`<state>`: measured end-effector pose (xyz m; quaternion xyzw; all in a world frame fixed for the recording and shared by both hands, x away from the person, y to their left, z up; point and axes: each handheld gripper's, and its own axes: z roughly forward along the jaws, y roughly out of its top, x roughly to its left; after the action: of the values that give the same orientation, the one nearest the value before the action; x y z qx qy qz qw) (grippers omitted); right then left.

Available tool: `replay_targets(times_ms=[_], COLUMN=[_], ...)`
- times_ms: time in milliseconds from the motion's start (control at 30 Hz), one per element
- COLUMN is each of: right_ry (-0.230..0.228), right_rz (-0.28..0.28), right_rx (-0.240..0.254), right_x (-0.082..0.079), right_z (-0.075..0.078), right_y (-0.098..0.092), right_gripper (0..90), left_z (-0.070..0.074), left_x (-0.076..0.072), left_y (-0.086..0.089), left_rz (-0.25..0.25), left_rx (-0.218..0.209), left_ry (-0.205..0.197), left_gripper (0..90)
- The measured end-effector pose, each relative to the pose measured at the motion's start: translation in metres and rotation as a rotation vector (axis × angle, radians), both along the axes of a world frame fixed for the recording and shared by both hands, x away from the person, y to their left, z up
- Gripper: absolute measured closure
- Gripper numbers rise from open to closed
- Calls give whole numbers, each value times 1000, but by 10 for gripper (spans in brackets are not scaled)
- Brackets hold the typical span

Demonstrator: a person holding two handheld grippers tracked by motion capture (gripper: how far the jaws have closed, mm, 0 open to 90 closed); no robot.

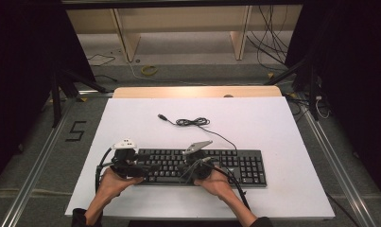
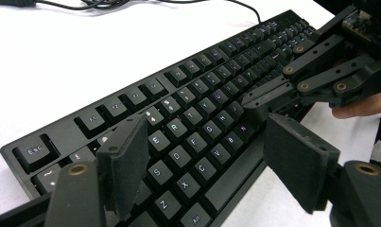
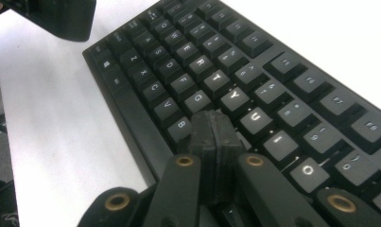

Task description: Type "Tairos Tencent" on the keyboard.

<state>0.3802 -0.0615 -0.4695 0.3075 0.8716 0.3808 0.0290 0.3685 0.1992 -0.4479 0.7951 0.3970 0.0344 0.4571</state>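
I am working at a white tabletop (image 1: 273, 123) that is lying over a pale wooden bench (image 1: 197, 91), whose far edge is showing beyond the white. A black keyboard (image 1: 226, 165) is sitting near my edge of the table, its long side running across in front of me, and its thin cable (image 1: 193, 122) is trailing away over the white in a loose tangle toward the far side. I am holding my left gripper (image 2: 207, 161) over the keyboard's left end with its jaws standing wide apart, nothing between the pads. I am holding my right gripper (image 3: 215, 130) with its jaws pressed flat together on nothing, the tip resting down among the keys just beside the letters B, G and Y. Around the table, grey carpet (image 1: 41, 142) is covering the floor, with a "5" marked on it to my left. Dark curtains are hanging at both sides, and loose cables (image 1: 268, 47) are lying on the floor beyond the bench.
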Motion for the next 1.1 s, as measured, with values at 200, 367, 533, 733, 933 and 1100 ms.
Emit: replay_targets(times_ms=[200, 367, 533, 733, 933, 1100], right_ry=[4, 8, 5, -1, -8, -11], right_rz=[12, 22, 18, -7, -21, -19], right_rx=[-11, -30, -30, 32, 77, 77], right_x=[-1, -1, -1, 0, 0, 1], right_z=[-4, -8, -8, 3, 13, 14], right_y=[2, 4, 5, -3, -9, -10], right_gripper=[900, 900, 900, 900, 896, 874], left_z=[0, -1, -1, -1, -1, -1], left_x=[0, 0, 0, 1, 0, 1], left_y=[1, 1, 0, 1, 0, 0], left_rz=[-1, -2, -6, -6, -9, -15], left_rx=[4, 3, 10, 10, 12, 16], left_ry=[2, 7, 9, 10, 7, 5], left_gripper=[310, 309, 309, 309, 308, 308])
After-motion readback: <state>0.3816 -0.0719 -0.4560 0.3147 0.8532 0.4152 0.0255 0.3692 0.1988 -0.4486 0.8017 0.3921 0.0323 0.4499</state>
